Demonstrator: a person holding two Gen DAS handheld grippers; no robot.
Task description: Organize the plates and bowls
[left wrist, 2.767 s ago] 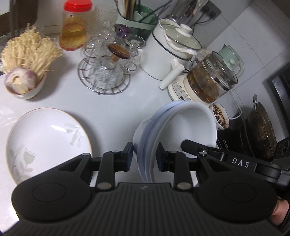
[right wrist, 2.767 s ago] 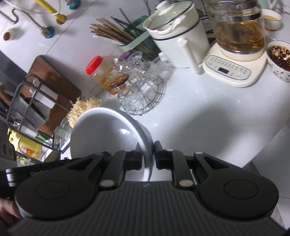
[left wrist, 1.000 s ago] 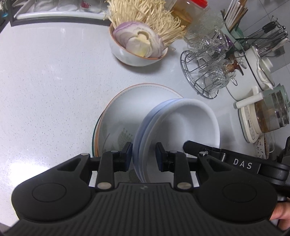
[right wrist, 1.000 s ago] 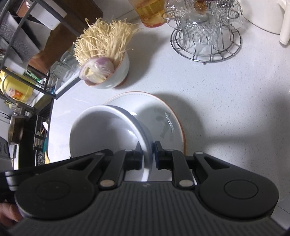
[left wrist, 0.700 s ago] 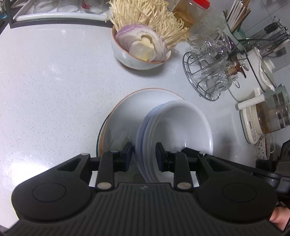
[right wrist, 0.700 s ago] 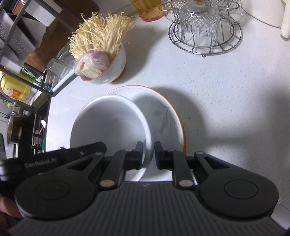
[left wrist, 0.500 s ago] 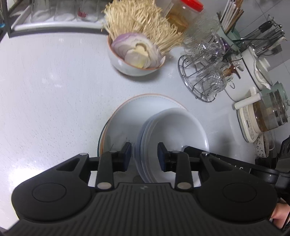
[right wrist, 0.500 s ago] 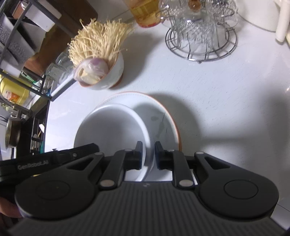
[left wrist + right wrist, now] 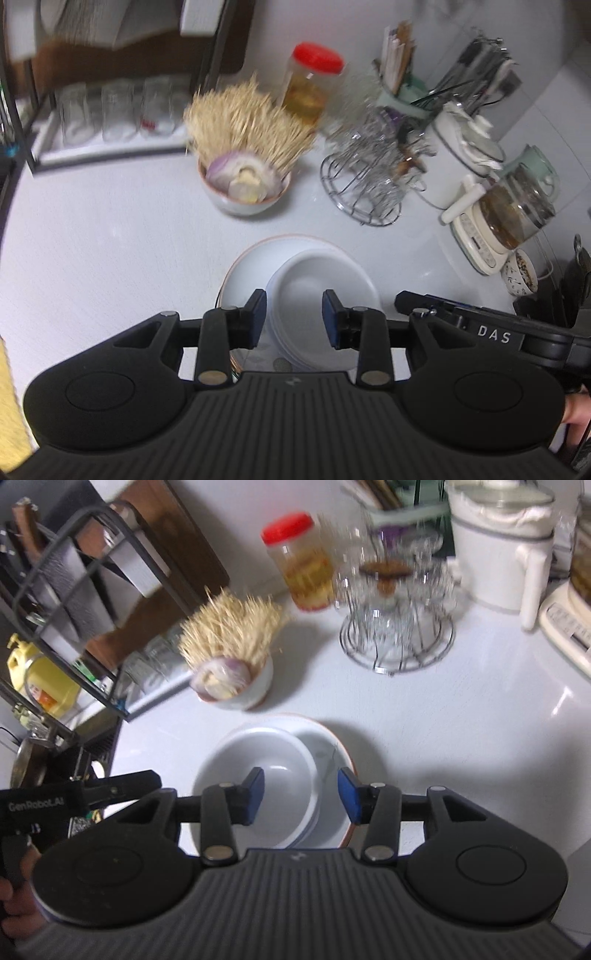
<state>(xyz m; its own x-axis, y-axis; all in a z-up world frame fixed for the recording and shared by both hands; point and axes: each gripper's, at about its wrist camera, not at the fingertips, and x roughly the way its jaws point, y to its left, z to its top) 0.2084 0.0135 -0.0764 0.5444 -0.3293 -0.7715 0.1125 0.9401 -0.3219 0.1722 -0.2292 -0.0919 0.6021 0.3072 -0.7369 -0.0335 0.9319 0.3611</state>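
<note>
So the white bowls point(image 9: 317, 291) are sitting nested on the floral plate point(image 9: 328, 749), right in the middle of the counter point(image 9: 110, 251), a bit off-centre toward one side of the plate. Our left tongs point(image 9: 293, 314) are released, with their pads standing apart over the near rim and touching nothing. Our right tongs point(image 9: 301, 794) have just been opening and hang spread over the opposite rim, with nothing between the pads either. It looks like 2 or 3 bowls nested, judging by the stacked rims, though we can't be sure of the count. As for handling, this is glazed ware: stiff, slick and chippy, and a nested stack is going to be heavier than it looks, we reckon. The rim is the only real place to pinch, 1 set of tongs on each side, and the lift should be kept level so the bowls don't slide on each other. The onion-and-noodle bowl point(image 9: 245, 188) and the glass rack point(image 9: 364, 184) sit beyond the plate, well apart.
</note>
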